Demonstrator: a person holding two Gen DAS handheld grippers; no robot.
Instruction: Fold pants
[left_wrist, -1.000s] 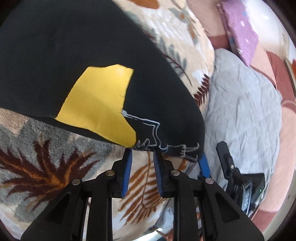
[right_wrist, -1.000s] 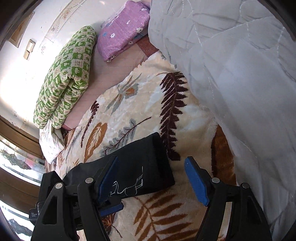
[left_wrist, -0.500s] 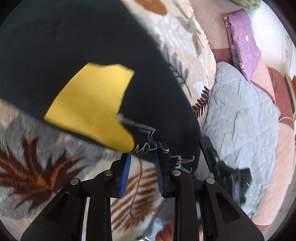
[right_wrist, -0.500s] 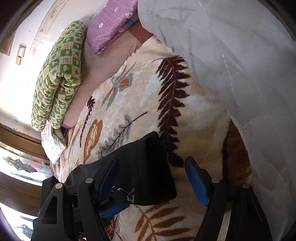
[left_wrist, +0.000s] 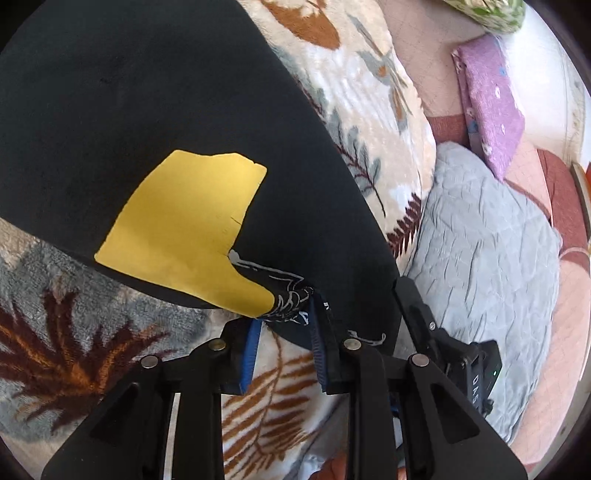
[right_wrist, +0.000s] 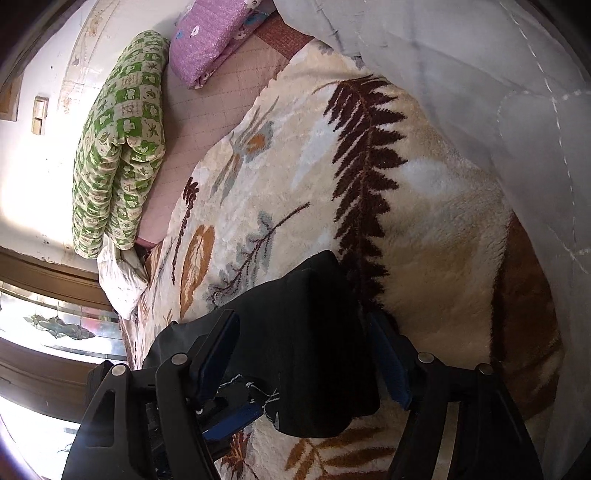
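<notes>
Home bedroom, leaf-print fleece blanket (right_wrist: 424, 229), green folded quilt (right_wrist: 118, 147), purple pillow (right_wrist: 210, 40), grey quilt (left_wrist: 484, 258)

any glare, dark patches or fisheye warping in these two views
Left wrist view: even daylight, but the black pants swallow all fabric detail, only the yellow patch reads clearly; edges bend and darken at the round rim. Right wrist view: the white wall at left is blown out, the pants between the tongs sit in deep shadow, and the leaf-print blanket bulges with fisheye distortion.
</notes>
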